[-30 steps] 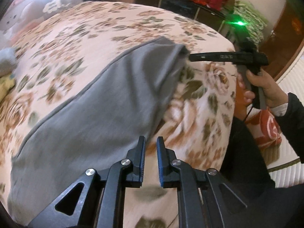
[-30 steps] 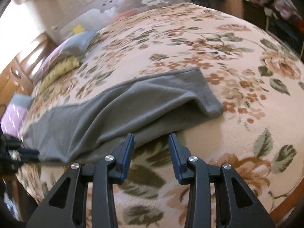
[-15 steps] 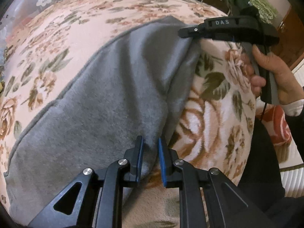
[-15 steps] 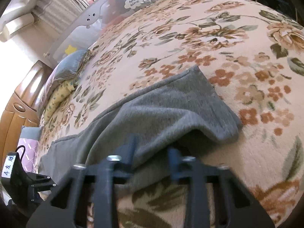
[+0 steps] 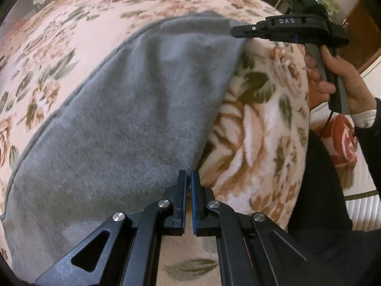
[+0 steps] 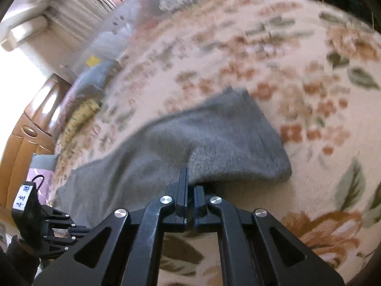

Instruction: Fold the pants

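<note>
Floral blanket [image 5: 257,128] carries grey pants [image 5: 133,119]; left tool [image 5: 188,178] and right tool [image 6: 190,181], both angled downward, clench its near edge.

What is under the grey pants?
The flowered blanket lies under the pants, showing all around them. The part beneath the cloth is covered, so nothing else can be confirmed there.

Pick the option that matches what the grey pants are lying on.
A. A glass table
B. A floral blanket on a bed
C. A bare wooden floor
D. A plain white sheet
B: the grey pants are spread over a cream floral blanket printed with brown flowers and green leaves, and the same print surrounds them in the right wrist view.
</note>
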`<state>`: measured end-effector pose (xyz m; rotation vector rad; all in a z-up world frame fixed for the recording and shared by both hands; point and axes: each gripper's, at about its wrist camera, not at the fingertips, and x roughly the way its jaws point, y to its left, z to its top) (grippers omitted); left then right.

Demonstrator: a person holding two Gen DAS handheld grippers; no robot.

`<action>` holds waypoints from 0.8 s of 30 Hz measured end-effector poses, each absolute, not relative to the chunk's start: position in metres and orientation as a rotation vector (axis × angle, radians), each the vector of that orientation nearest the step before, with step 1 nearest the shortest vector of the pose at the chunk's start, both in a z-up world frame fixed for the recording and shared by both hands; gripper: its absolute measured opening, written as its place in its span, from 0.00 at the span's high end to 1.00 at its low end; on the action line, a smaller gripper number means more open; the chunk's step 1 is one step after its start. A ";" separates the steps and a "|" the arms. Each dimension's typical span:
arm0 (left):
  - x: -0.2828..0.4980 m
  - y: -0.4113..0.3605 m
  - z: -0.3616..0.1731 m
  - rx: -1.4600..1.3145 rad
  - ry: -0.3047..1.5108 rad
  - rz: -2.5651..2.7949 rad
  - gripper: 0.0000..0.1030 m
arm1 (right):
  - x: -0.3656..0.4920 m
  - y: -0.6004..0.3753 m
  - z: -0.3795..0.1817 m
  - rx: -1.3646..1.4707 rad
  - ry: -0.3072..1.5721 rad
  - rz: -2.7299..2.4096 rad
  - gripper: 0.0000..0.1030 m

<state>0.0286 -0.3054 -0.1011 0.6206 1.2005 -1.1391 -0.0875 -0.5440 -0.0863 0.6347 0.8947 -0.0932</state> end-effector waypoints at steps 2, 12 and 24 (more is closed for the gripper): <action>0.028 -0.305 -0.102 0.615 1.207 -1.135 0.99 | -0.086 -0.544 -0.095 0.645 0.917 -0.112 0.93; 0.030 -0.291 -0.084 0.591 1.196 -1.106 0.96 | -0.112 -0.551 -0.086 0.721 0.845 -0.129 0.92; 0.048 -0.318 -0.048 0.469 1.150 -1.099 0.91 | -0.133 -0.559 -0.091 0.805 0.800 -0.161 0.92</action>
